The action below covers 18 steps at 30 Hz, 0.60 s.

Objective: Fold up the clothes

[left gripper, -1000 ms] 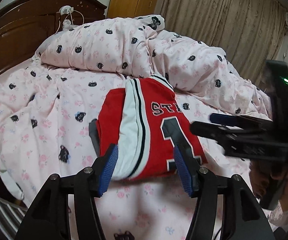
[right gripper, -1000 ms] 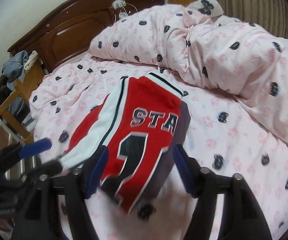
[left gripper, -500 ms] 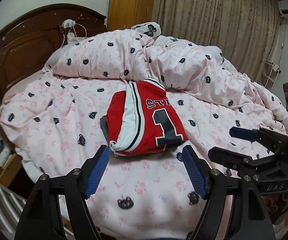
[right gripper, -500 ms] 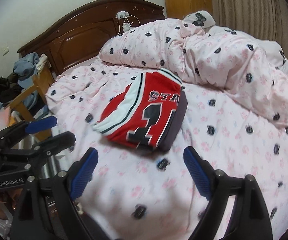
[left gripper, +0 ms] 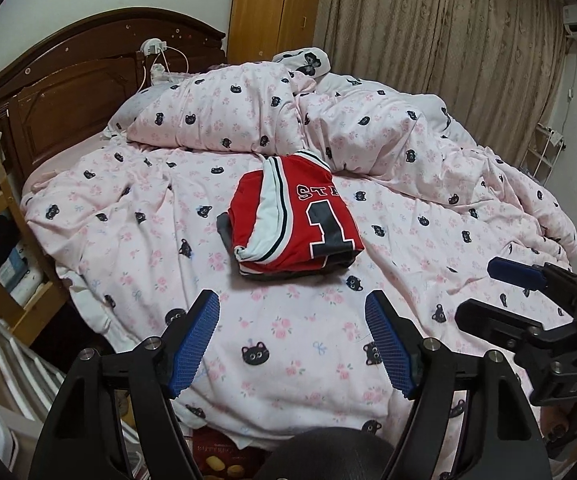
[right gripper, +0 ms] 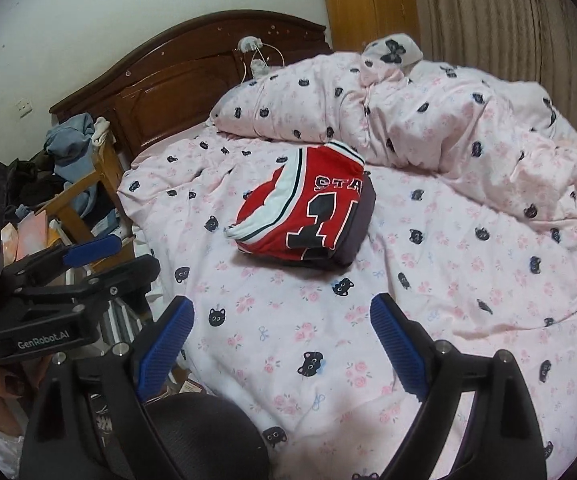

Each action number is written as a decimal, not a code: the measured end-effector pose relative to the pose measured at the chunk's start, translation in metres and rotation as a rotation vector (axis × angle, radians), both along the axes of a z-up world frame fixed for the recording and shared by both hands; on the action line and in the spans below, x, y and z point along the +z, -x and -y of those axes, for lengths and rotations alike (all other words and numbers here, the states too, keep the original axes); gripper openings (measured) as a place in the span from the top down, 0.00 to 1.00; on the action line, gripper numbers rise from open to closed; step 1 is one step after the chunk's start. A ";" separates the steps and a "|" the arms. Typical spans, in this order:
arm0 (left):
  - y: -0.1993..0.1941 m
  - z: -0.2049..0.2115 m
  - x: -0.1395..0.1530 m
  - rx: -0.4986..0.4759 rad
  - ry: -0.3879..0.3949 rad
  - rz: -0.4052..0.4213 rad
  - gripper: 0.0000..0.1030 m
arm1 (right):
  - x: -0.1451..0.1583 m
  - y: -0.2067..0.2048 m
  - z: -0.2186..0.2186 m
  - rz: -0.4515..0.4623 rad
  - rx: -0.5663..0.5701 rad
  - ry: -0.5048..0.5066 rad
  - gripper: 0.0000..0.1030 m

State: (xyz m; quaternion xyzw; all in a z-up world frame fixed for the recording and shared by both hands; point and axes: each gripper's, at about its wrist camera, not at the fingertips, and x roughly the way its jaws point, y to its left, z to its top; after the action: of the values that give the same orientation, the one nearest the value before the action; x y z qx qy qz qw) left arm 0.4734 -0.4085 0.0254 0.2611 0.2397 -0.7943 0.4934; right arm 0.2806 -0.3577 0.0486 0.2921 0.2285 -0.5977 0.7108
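A folded red jersey (left gripper: 294, 222) with white trim and a black number lies on a dark folded garment in the middle of the pink bed; it shows again as the red jersey (right gripper: 308, 212) in the right wrist view. My left gripper (left gripper: 292, 340) hangs open over the near bed edge, well short of the jersey, nothing between its blue pads. My right gripper (right gripper: 280, 344) is also open and empty, back from the pile. Each gripper shows in the other's view: right gripper (left gripper: 500, 292), left gripper (right gripper: 104, 258).
A bunched pink duvet (left gripper: 248, 116) lies across the far half of the bed against the dark wooden headboard (left gripper: 68, 92). A wooden chair (right gripper: 84, 196) heaped with clothes stands at the bed's left side. Brown curtains (left gripper: 448, 32) hang on the right.
Both grippers have let go of the jersey, opened wider and pulled back and up from it. The folded pile now rests alone on the bed.
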 end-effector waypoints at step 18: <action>-0.003 -0.017 0.010 0.001 0.036 0.028 0.31 | 0.019 -0.009 -0.020 -0.020 0.000 0.040 0.11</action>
State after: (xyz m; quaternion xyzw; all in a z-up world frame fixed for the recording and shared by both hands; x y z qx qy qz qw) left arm 0.4769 -0.3917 0.0355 0.2629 0.2184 -0.7946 0.5018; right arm 0.2899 -0.3378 0.0681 0.2718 0.2233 -0.6052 0.7142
